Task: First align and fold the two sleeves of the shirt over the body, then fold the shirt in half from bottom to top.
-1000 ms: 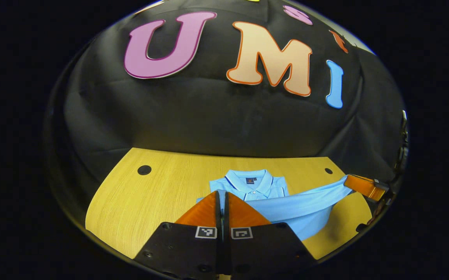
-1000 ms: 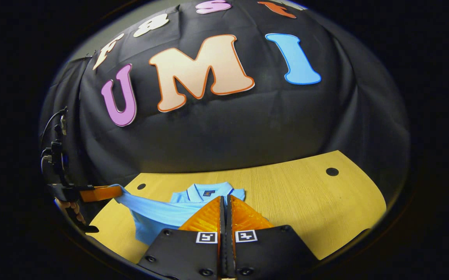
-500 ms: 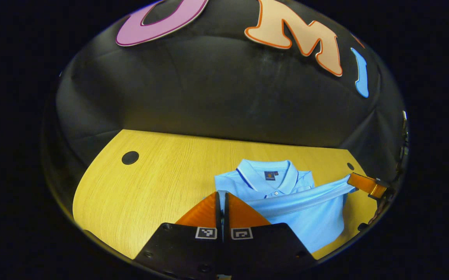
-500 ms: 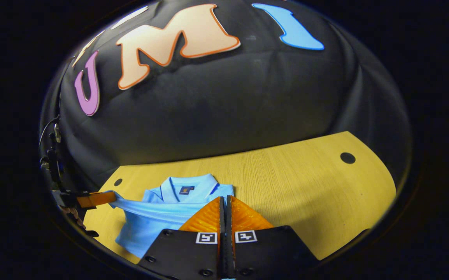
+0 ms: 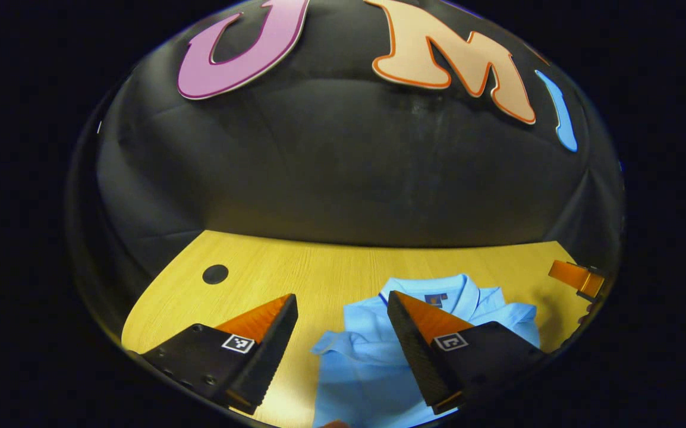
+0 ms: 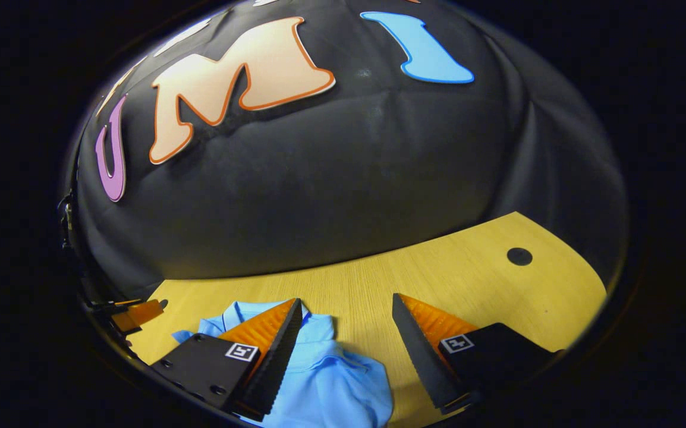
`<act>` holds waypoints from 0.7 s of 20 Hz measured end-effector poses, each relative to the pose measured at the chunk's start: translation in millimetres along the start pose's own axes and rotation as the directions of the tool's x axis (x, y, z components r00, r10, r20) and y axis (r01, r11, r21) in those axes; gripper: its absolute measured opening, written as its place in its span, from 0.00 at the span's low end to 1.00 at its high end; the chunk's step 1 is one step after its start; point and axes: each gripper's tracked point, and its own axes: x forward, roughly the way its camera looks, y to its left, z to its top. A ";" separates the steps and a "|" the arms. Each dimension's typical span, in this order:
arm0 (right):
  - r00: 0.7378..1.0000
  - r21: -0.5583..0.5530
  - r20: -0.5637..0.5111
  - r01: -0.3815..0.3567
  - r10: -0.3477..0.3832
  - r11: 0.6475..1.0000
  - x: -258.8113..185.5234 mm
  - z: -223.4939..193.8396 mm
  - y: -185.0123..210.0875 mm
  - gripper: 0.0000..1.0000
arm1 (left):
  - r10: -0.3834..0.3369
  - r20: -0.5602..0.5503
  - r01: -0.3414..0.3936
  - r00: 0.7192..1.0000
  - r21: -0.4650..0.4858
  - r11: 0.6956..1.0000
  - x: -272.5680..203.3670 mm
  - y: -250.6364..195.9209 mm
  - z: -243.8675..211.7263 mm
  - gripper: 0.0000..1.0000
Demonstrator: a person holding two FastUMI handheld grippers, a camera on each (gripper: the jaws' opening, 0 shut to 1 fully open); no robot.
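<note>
Light-blue shirt (image 5: 373, 356) flat on the wooden worktop (image 5: 295, 279), folded up toward the collar.
Both left tongs (image 5: 343, 309) and right tongs (image 6: 346, 312) spread wide, holding nothing, just above the cloth. Final bottom-to-top fold apparently laid down; next, probably only a check that edges meet, then pulling clear.

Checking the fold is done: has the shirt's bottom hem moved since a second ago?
Yes. The shirt hem, earlier stretched between both shut grippers, now lies dropped on the table near the collar.
</note>
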 end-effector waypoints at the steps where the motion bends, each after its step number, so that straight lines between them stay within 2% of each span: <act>1: 1.000 -0.017 0.017 -0.006 0.006 1.000 -10.3 4.8 0.4 0.89 | -0.001 0.011 0.001 1.000 -0.010 1.000 -6.0 -0.4 5.0 0.93; 2: 0.999 -0.040 0.036 -0.008 0.010 0.999 -21.4 9.2 1.2 0.98 | -0.001 0.020 0.001 1.000 -0.022 1.000 -14.4 -1.3 8.4 0.94; 6: 0.990 -0.134 0.137 -0.011 0.030 0.991 -76.0 38.2 12.9 0.98 | -0.013 0.112 0.018 0.994 -0.041 0.999 -70.8 -1.3 38.7 0.95; 10: 0.968 -0.181 0.245 -0.015 0.060 0.983 -155.0 65.3 32.7 0.98 | -0.030 0.243 0.018 0.970 0.050 0.999 -154.4 -2.2 68.7 0.95; 14: 0.938 -0.175 0.336 -0.030 0.088 0.984 -239.3 85.4 53.1 0.97 | -0.055 0.327 0.027 0.943 0.090 0.996 -239.1 -3.2 83.3 0.94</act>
